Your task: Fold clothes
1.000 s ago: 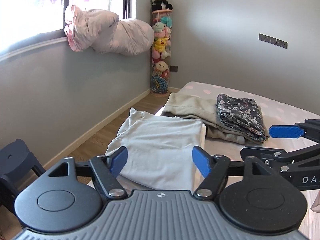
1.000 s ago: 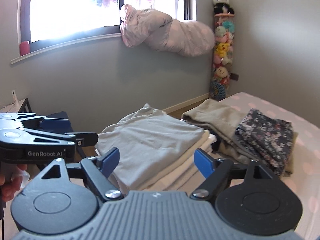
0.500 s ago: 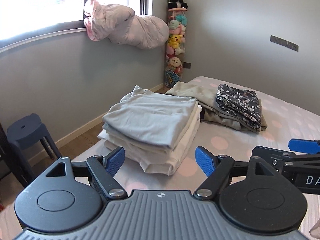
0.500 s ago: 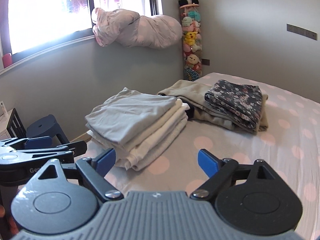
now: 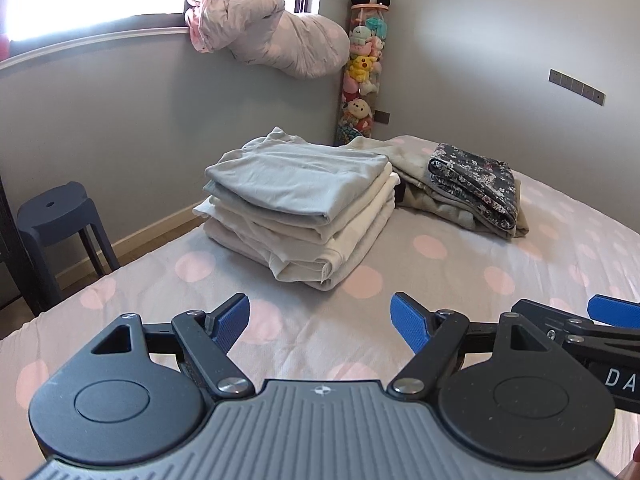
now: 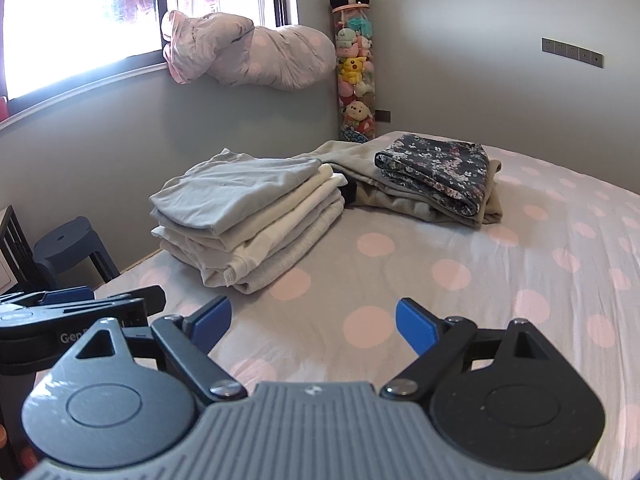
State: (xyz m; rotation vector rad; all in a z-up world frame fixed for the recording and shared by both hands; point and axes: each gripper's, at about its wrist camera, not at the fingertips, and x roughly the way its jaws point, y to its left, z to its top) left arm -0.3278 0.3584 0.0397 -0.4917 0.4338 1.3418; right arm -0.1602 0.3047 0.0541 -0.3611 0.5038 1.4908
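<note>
**A:** What are your grippers doing?

**B:** My left gripper (image 5: 320, 318) is spread wide with nothing between its blue pads (image 5: 234, 320), hanging over bare bedsheet. My right gripper (image 6: 312, 322) is the same: jaws apart, empty, touching nothing. Each shows at the edge of the other's view, so they sit side by side.

**A:** And the clothes?

**B:** Take the stack of folded clothes (image 5: 304, 208) as the landmark. It lies on the bed (image 5: 460, 280) just beyond my grippers, toward the window-side edge. The top piece is a pale grey-green shirt (image 6: 232, 188), folded flat, with cream and light grey garments layered under it; a small label pokes out at the near corner. The edges line up fairly neatly.

**A:** Anything beside it?

**B:** Right behind the stack, touching or nearly so, is a beige garment (image 5: 416, 176) with a folded dark floral piece (image 6: 436, 172) lying on top. Past those, in the room's corner, a clear tube of plush toys (image 5: 362, 68) stands with a panda on top. To the stack's left, off the bed, is a dark stool (image 5: 56, 216). Above the stack, a pink dotted duvet (image 6: 256, 54) hangs over the windowsill.
</note>
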